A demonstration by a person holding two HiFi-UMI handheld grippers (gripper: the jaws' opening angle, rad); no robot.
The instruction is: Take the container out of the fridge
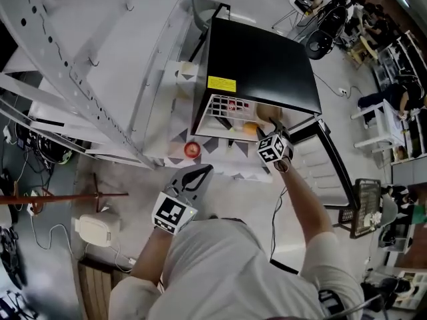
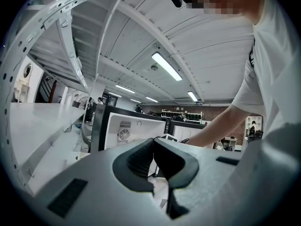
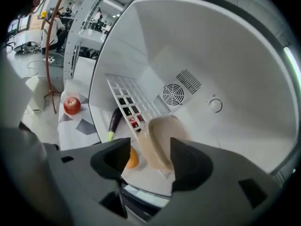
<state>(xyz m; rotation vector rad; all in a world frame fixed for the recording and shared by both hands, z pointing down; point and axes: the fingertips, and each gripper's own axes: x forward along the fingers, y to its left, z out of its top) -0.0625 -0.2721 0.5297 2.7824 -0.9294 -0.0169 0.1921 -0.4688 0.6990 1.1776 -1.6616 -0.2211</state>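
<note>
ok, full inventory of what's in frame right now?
fridge: one, black outside, white inside, door open, in front of the person
container: one, beige, on the fridge floor
orange: one, orange, fridge floor, beside the container
eggplant: one, dark purple, inside the fridge by the wire shelf
wire shelf: one, white, inside the fridge
apple: one, red, outside the fridge on the patterned surface
left gripper: one, grey, jaws shut on nothing, back from the fridge
right gripper: one, grey, jaws open, container seen between them, not gripped
</note>
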